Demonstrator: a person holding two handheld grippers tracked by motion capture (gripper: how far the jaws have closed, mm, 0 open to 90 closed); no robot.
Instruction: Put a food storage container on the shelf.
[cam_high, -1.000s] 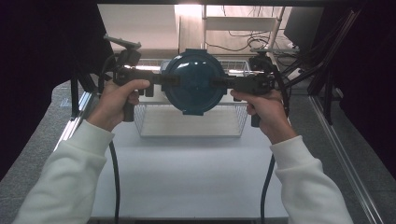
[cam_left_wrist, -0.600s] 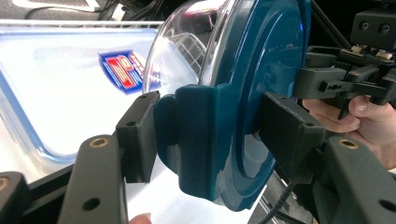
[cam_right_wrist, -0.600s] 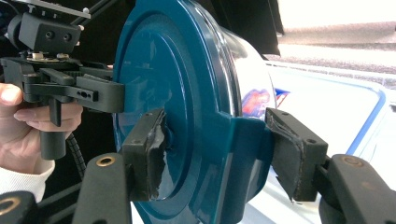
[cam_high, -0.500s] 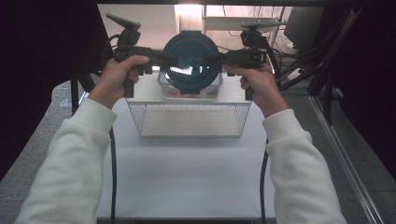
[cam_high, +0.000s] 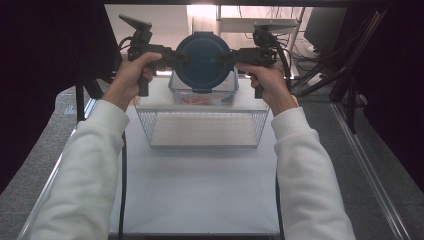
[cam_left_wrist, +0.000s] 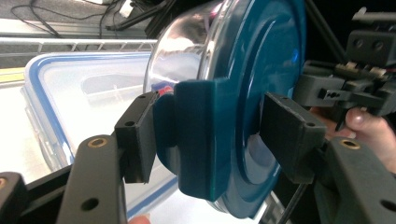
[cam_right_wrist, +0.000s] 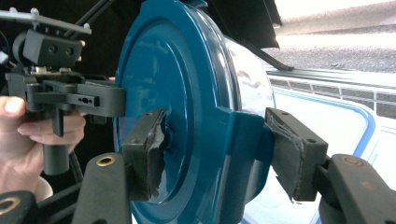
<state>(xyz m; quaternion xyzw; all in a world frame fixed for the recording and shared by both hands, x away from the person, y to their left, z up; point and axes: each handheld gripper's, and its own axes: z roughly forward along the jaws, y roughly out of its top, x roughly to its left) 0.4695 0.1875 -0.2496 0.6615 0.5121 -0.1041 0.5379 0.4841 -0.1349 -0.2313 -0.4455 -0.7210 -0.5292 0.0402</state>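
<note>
Since a second ago, both hands have carried the round blue-lidded container (cam_high: 202, 61) away from above the wire basket (cam_high: 202, 129) toward the far end of the table (cam_high: 200, 185), and it now hangs over the clear rectangular box with the blue-rimmed lid (cam_high: 202, 95) that sits just behind the basket. The left gripper (cam_high: 176, 54) comes in from the container's left side and the right gripper (cam_high: 226, 55) from its right, so the two face each other across it. In the left gripper view, the jaws stand partly apart and clamp one of the lid's blue side latches (cam_left_wrist: 201, 135), one pad against the latch's outer face and the other on the lid's top. In the right gripper view, the same grip shows on the opposite latch (cam_right_wrist: 243, 154), the worn pads pressing both sides of the lid's edge. The container is held level in the air, its shiny bowl (cam_left_wrist: 187, 46) below the lid, not touching the box beneath.
</note>
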